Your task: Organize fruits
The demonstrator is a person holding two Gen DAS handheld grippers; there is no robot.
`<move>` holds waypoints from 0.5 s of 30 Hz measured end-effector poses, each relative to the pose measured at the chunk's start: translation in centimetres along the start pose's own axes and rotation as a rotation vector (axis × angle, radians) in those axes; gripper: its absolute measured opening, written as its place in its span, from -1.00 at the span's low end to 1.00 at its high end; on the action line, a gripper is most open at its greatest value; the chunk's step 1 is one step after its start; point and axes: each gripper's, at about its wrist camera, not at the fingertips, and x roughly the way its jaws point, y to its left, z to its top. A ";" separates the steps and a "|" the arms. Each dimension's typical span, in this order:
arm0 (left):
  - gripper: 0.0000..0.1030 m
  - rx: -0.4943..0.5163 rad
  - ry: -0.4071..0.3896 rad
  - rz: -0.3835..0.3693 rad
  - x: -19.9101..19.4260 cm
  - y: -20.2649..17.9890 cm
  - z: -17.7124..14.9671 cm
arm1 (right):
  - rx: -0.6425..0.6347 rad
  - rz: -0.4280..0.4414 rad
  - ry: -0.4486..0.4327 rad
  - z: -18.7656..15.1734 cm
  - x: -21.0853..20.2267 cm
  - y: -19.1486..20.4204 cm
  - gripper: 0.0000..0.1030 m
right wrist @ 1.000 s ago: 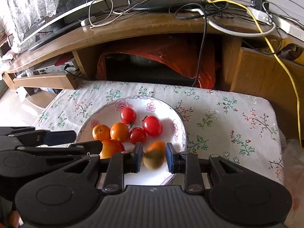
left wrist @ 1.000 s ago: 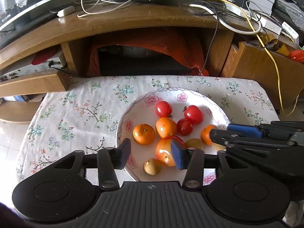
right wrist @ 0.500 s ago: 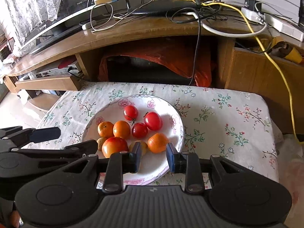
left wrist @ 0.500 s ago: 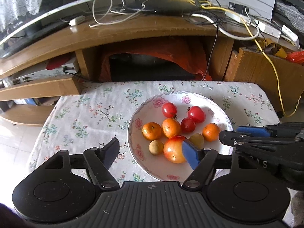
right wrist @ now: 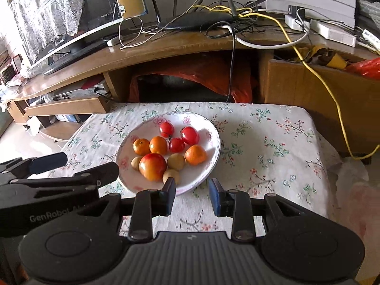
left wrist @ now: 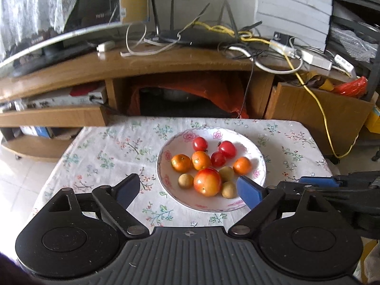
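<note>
A white flowered plate (left wrist: 257, 159) (right wrist: 213, 152) sits on the floral tablecloth (left wrist: 106, 156) and holds several fruits. On it lie a large red-orange apple (left wrist: 207, 182) (right wrist: 152, 166), three tangerines (left wrist: 181, 163), three red tomatoes (left wrist: 227, 149) and three small tan longans (left wrist: 185, 181). My left gripper (left wrist: 188, 191) hangs wide open above the plate's near rim, empty. My right gripper (right wrist: 192, 197) is open and empty, just short of the plate's near edge; it also shows at the right in the left wrist view, right gripper (left wrist: 315, 182).
A wooden TV stand (left wrist: 142, 64) with a screen, router and tangled cables runs behind the table. A wooden box (right wrist: 308, 90) stands at the back right. An orange bag (right wrist: 209, 76) fills the stand's recess. Bare cloth lies on both sides of the plate.
Both grippers have drawn back and up from the plate. The right one let go of a tangerine, which now lies on the plate. The left jaws opened wider.
</note>
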 end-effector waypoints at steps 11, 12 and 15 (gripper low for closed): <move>0.99 0.079 -0.182 0.124 -6.6 -1.4 -1.7 | -0.005 0.046 -0.080 -2.3 -5.3 1.0 -0.37; 0.99 0.056 -0.170 0.100 -6.7 -1.1 -1.7 | 0.001 0.047 -0.084 -2.5 -5.6 1.0 -0.37; 0.99 -0.030 -0.092 0.012 -5.9 -0.3 -2.1 | 0.011 0.041 -0.083 -3.1 -6.1 0.9 -0.37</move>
